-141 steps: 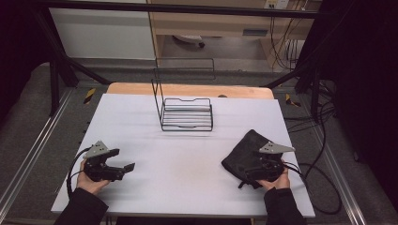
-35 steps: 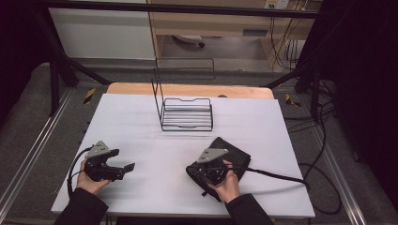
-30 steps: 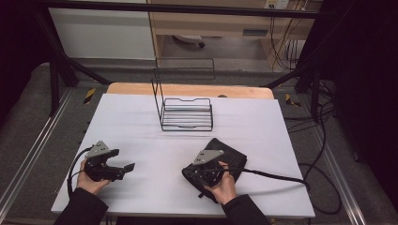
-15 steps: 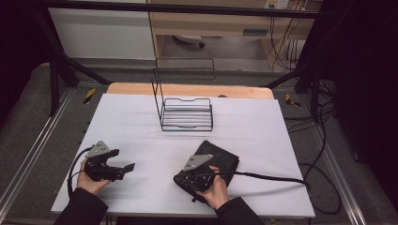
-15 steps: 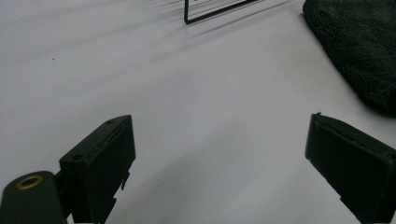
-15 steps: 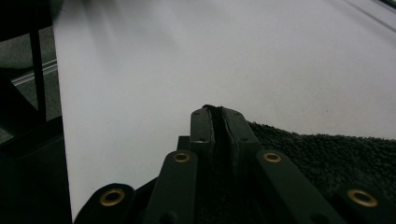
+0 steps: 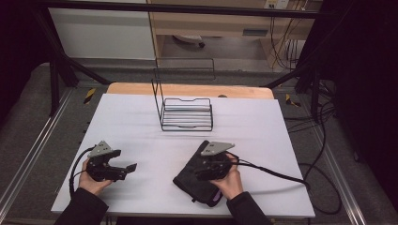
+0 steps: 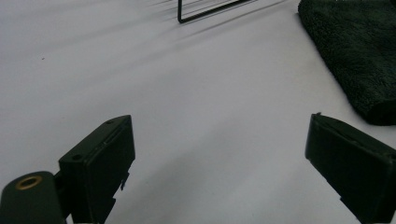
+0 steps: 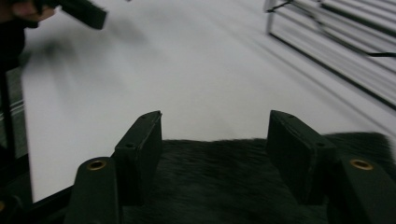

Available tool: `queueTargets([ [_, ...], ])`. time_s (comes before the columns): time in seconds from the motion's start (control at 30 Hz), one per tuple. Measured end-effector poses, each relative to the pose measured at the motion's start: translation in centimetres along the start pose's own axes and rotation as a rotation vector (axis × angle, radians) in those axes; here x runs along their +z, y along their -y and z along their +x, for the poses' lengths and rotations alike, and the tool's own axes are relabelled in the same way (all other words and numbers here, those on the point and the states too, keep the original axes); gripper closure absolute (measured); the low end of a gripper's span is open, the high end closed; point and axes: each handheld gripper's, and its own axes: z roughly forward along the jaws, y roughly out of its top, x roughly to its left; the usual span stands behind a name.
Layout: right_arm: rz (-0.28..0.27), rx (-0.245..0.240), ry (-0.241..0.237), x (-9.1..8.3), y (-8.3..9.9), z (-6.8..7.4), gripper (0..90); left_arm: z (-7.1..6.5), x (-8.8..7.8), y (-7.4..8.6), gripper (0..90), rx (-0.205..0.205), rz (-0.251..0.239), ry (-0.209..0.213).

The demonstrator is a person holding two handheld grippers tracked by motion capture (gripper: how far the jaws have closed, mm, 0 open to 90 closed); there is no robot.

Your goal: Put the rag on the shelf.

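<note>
Your right gripper rests on the dark towel, jaws spread, pile between them, likely pinning it. Your left gripper waits, spread over bare table.

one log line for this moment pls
left gripper: open, on table | right gripper: open, over dark towel | wire rack: far side

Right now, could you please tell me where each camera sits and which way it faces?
High view: above the person's side, looking forward and down on the white table; both forearms, left gripper, right gripper.
Left gripper view: low over the table, looking between its open jaws toward the dark towel and wire rack.
Right gripper view: over the towel, jaws open, facing the left gripper.
All three share the rack.
</note>
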Motion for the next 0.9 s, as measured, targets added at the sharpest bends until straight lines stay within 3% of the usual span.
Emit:
queueTargets([
  [0.17,-0.032,0.073,0.070,-2.3,0.8,-3.2,24.4,-0.5,0.3,-0.4,8.5,-0.005,0.013,0.001],
  [0.37,-0.001,0.146,0.155,-4.2,3.1,-6.1,28.6,-2.0,0.6,-1.4,9.6,0.005,0.018,0.018],
  [0.57,0.055,0.209,0.208,-4.5,5.8,-7.8,36.1,-4.4,1.7,-3.0,12.0,0.028,0.028,0.052],
  [0.7,0.074,0.254,0.209,-4.6,6.7,-8.5,41.3,-6.5,3.3,-4.0,15.1,0.041,0.057,0.085],
  [0.83,0.099,0.259,0.228,-4.6,7.1,-8.7,45.7,-8.5,5.2,-4.7,19.8,0.055,0.102,0.139],
  [0.9,0.104,0.272,0.232,-4.5,7.3,-8.9,46.6,-9.5,6.2,-4.9,22.2,0.068,0.127,0.147],
])
